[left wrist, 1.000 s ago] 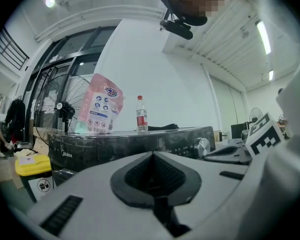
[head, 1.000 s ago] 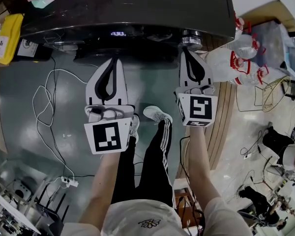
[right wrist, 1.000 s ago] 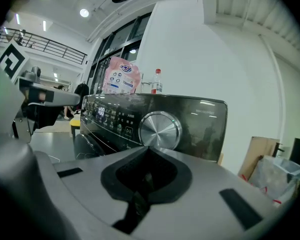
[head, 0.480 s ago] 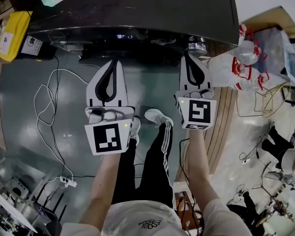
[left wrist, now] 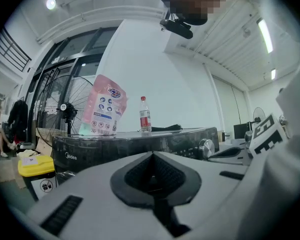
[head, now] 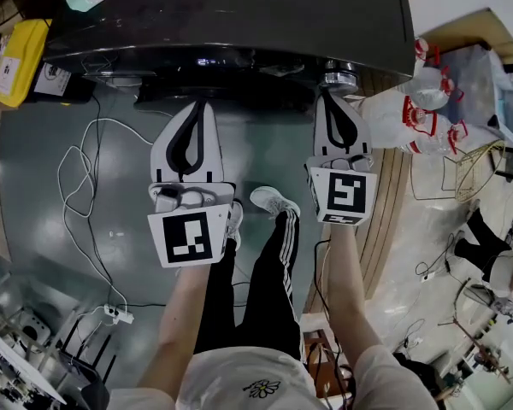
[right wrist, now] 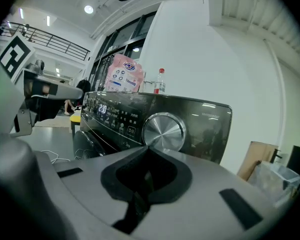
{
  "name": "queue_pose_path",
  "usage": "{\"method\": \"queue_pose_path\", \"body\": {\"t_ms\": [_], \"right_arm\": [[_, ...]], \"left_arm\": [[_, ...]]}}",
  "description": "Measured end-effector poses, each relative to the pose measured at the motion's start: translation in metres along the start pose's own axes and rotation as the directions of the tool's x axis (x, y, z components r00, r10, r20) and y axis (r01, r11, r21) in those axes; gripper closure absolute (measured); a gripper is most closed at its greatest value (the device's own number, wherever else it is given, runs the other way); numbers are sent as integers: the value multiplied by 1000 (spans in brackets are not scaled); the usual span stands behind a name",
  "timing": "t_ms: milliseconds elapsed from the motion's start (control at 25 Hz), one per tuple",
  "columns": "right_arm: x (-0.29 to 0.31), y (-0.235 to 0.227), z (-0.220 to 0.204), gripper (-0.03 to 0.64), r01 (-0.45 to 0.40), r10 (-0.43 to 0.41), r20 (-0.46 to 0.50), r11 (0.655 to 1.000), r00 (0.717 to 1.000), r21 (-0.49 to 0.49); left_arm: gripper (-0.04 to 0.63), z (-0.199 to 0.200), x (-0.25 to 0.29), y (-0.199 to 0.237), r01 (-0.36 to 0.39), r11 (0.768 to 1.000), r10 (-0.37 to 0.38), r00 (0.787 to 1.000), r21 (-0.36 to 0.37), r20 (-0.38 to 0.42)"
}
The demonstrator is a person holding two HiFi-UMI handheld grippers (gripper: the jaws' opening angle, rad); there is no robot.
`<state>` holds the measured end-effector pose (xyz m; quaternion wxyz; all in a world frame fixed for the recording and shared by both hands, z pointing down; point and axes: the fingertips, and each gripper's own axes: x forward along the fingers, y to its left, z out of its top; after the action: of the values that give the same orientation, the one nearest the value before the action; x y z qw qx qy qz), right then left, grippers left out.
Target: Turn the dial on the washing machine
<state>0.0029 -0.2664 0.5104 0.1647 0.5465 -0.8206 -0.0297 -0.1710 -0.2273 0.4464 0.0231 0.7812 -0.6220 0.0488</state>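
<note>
The black washing machine (head: 231,15) fills the top of the head view, and its silver dial (head: 340,79) sits at the right end of the front panel. My right gripper (head: 327,94) is shut, with its tips just short of the dial and slightly left of it. In the right gripper view the dial (right wrist: 163,132) stands right above the closed tips (right wrist: 147,148), beside the lit display (right wrist: 102,109). My left gripper (head: 196,105) is shut and empty, held in front of the machine's door, left of the dial (left wrist: 206,148).
A pink pouch (left wrist: 104,112) and a bottle (left wrist: 145,115) stand on the machine's top. A yellow bin (head: 15,54) is at its left and white cables (head: 77,169) lie on the floor. Clear bags with red handles (head: 419,101) sit to the right. The person's shoes (head: 269,199) are below the grippers.
The head view has shifted a little. Both grippers keep nearly the same pose, and the right tips stay just short of the dial.
</note>
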Motion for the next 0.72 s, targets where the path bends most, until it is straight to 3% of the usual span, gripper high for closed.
{"method": "queue_pose_path", "body": {"t_ms": [360,720], "right_arm": [[-6,1,9,615,6,-5,-9,1000,1000,18],[-57,-5,102,615,42,-42,29,999,999,8]], "left_arm": [[597,16,-2,-3,4,1000,-4,1000,-4,15],[597,109,-31,-14,50,999,-51,996,13,71]]}}
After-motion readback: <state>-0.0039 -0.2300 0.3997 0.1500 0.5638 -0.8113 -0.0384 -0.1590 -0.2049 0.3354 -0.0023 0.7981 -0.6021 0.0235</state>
